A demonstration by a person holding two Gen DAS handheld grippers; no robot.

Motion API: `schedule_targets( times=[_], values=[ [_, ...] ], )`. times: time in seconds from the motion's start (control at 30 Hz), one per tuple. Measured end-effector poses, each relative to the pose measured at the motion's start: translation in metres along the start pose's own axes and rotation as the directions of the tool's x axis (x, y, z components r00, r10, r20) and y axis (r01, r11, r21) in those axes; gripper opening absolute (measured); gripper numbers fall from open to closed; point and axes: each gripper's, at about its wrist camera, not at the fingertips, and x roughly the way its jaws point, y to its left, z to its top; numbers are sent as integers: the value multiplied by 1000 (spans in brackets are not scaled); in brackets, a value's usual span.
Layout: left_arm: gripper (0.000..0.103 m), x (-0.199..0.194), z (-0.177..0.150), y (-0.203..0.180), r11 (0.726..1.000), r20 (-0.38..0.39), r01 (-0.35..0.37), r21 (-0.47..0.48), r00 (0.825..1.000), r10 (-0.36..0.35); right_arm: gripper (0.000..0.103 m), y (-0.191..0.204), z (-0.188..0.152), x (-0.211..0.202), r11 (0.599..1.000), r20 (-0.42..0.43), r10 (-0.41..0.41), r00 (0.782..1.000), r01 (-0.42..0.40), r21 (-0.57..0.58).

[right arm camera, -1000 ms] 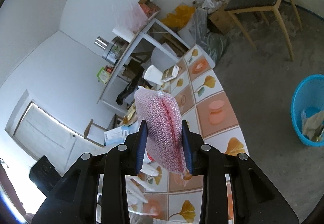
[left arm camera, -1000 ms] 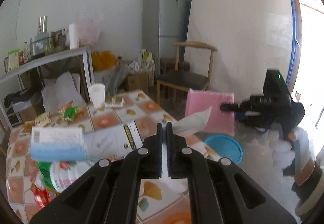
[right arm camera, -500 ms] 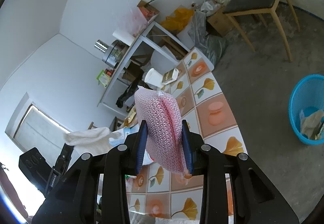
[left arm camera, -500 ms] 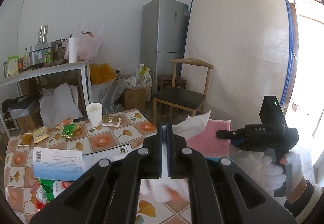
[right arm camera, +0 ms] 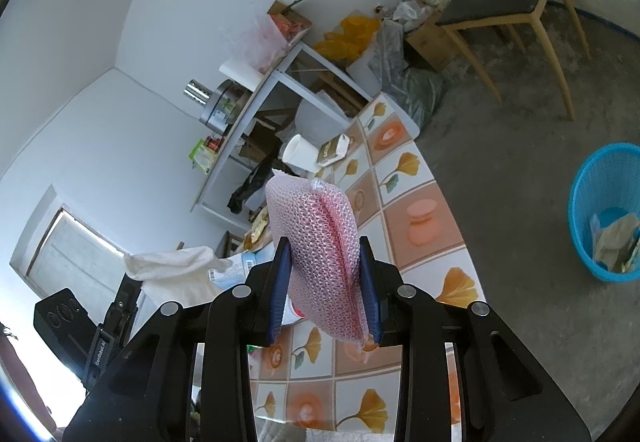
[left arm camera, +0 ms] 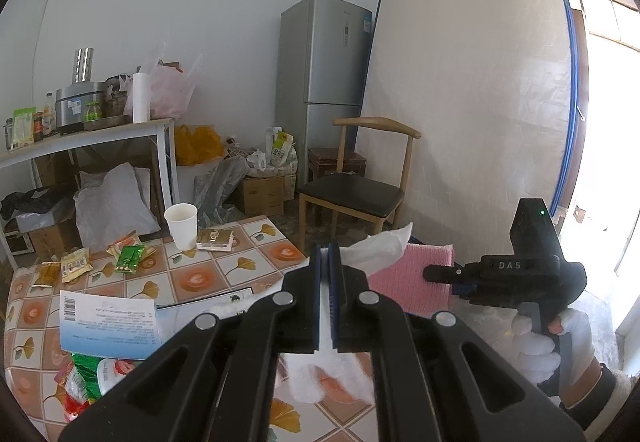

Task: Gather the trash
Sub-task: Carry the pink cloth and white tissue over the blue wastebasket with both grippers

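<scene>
My left gripper (left arm camera: 328, 262) is shut on a white tissue (left arm camera: 380, 244), held above the tiled table (left arm camera: 240, 266); the tissue also shows in the right wrist view (right arm camera: 176, 266). My right gripper (right arm camera: 324, 254) is shut on a pink bubble-wrap pouch (right arm camera: 316, 234), which also shows in the left wrist view (left arm camera: 408, 282), right of the tissue. A blue trash basket (right arm camera: 600, 210) with some trash inside stands on the floor, right of the table. Snack wrappers (left arm camera: 128, 252), a white paper cup (left arm camera: 182, 220), a printed paper (left arm camera: 108, 318) and a small box (left arm camera: 216, 238) lie on the table.
A wooden chair (left arm camera: 360, 182) stands beyond the table, with a fridge (left arm camera: 324, 82) and a leaning mattress (left arm camera: 472, 102) behind. A cluttered white shelf table (left arm camera: 88, 134) is at the left, with bags and boxes (left arm camera: 260, 186) on the floor.
My left gripper has risen and tilted up with the tissue, so the table looks lower and farther. The right gripper holds the pink pouch almost still, now close beside the tissue.
</scene>
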Motion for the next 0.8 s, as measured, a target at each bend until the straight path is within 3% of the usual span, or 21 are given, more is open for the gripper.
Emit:
schedule_targets(
  times=[0.43, 0.67, 0.8],
  values=[
    [3, 17, 12, -14, 999, -10, 37, -16, 999, -37, 30, -10, 0, -11, 1000, 34, -7, 999, 6, 23],
    [3, 50, 27, -25, 987, -63, 145, -61, 987, -149, 30, -24, 3, -39, 997, 106, -66, 992, 60, 56],
    [3, 84, 42, -41, 966, -116, 238, -99, 961, -249, 30, -37, 5, -63, 987, 161, -154, 975, 142, 81]
  ],
)
